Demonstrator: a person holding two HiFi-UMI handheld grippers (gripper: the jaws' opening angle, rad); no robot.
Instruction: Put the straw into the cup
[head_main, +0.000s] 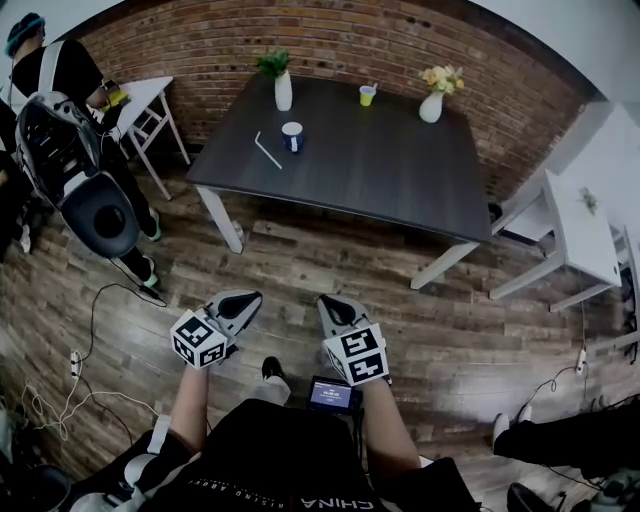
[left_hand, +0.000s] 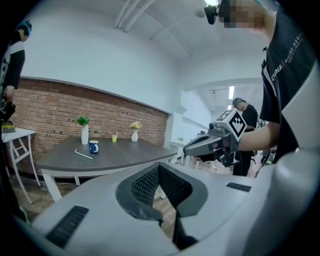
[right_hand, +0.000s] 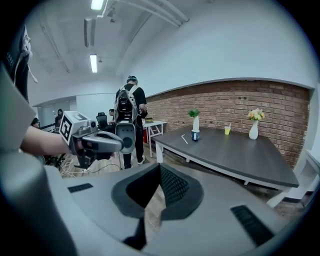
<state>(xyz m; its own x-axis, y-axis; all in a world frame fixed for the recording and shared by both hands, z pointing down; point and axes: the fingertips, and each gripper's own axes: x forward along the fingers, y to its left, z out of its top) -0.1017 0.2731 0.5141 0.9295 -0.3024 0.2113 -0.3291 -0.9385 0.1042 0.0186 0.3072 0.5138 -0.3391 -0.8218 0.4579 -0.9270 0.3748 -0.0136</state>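
Left gripper (head_main: 248, 298), right gripper (head_main: 329, 304): jaws closed, empty, far from bench (head_main: 400, 180). Walk up; pinch straw (head_main: 267, 150), beside cup (head_main: 292, 136), near one end.

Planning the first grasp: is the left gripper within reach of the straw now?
Probably not. The left gripper sits low by the person, a stretch of floor short of the table where the straw lies. Nothing blocks the path; stepping forward should do.

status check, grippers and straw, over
Left gripper and right gripper shut, empty, short of the table. Straw flat on table beside blue cup. Path clear.
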